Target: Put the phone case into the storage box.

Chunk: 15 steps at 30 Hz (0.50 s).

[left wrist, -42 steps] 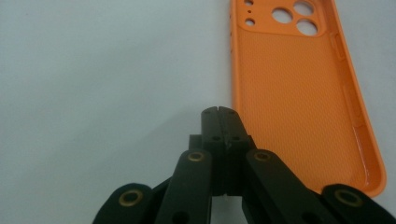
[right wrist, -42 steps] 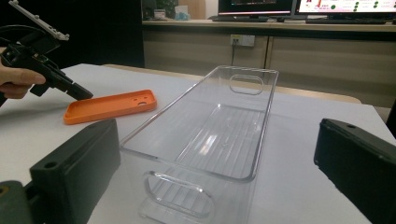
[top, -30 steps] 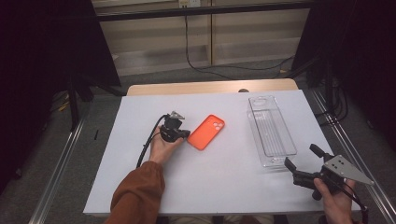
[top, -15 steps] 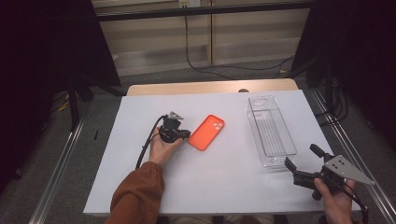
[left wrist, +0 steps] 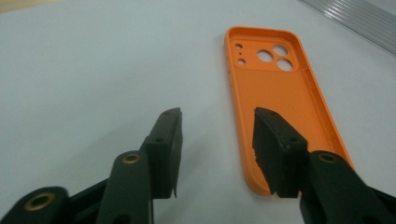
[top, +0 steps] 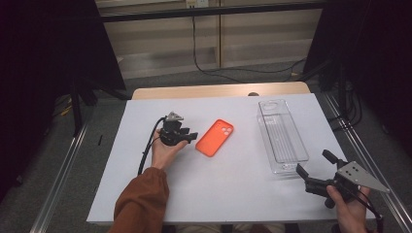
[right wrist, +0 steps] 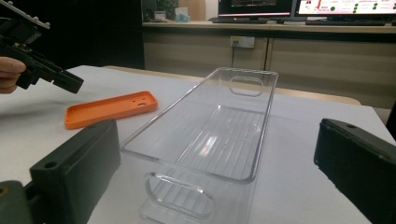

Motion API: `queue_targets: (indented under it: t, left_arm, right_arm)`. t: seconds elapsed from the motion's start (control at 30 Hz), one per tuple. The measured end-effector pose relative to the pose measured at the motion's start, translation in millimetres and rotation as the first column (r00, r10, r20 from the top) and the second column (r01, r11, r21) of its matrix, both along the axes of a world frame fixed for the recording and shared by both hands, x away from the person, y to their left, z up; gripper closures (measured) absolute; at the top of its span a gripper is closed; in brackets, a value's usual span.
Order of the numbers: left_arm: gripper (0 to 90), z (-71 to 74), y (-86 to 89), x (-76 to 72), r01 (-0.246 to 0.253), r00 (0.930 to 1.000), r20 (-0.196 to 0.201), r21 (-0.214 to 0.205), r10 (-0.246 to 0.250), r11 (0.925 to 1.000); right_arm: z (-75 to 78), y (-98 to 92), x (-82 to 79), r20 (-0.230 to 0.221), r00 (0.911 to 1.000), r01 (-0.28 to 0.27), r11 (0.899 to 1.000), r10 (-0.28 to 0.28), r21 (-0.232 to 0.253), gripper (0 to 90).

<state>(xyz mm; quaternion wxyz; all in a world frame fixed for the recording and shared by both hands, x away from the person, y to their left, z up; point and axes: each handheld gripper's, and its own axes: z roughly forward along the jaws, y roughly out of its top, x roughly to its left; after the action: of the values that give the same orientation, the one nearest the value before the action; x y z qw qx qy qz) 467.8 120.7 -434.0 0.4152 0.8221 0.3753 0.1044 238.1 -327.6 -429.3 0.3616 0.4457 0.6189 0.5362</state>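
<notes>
Phone case (top: 214, 138) – orange, inside up – lies flat mid-table, at 3 o'clock from left gripper (top: 190, 137). That gripper's jaws have just been opening; they stand apart with nothing between, one tip over the case's near end. Right gripper (top: 312, 164), at 5 o'clock from the case, gapes wide just beside clear bin (top: 282, 133), empty-jawed.

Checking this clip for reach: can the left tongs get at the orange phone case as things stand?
Probably yes. The left tongs have just been opening, with nothing between them, and the phone case lies flat on the table right in front of them.
</notes>
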Motion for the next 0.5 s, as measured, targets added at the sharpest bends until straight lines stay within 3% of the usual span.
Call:
queue_targets:
  t: [0.3,0.37,0.5]
  left_arm:
    - [14.2,6.0,-2.6,-2.4,-0.041,0.9981,0.047,0.015,0.041,0.9990]
    - [9.2,7.0,-1.2,-1.9,-0.054,0.9979,0.035,-0.003,0.054,0.9985]
    - [4.5,10.0,-0.5,-3.7,-0.067,0.9962,0.058,0.030,0.065,0.9973]
  right_arm:
    - [0.1,-0.3,-0.2,0.001,1.0000,0.000,1.000,0.000,0.002,0.0]
    - [0.2,-0.2,-0.1,0.002,1.0000,0.000,1.000,0.000,0.001,0.0]
    - [0.3,-0.5,-0.4,0.002,1.0000,0.000,1.000,0.000,0.004,0.0]
